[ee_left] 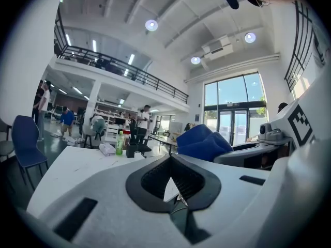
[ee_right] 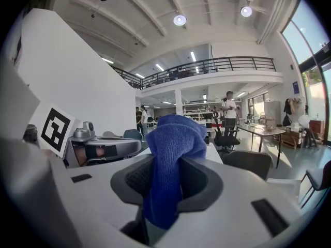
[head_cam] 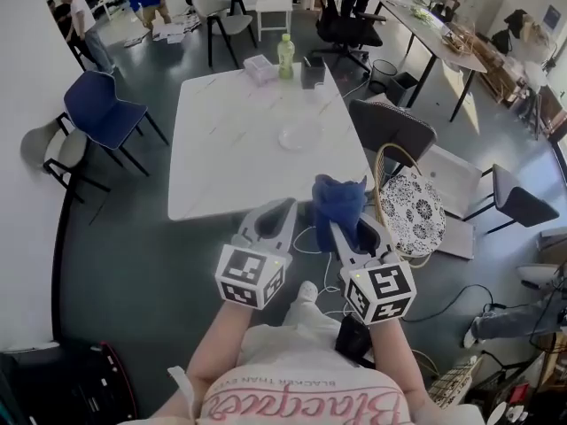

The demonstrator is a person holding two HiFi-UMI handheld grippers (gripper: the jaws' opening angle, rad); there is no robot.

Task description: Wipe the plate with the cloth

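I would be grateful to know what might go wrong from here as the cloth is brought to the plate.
1. The clear plate lies loose on the white table, and the left gripper is shut and empty, so wiping may push the plate along.
2. The right gripper pinches only part of the blue cloth, with the rest bunched free, so it may slip out.
3. Cables lie on the floor near the person, a possible trip.

Probably an office-lab: desks, swivel chairs
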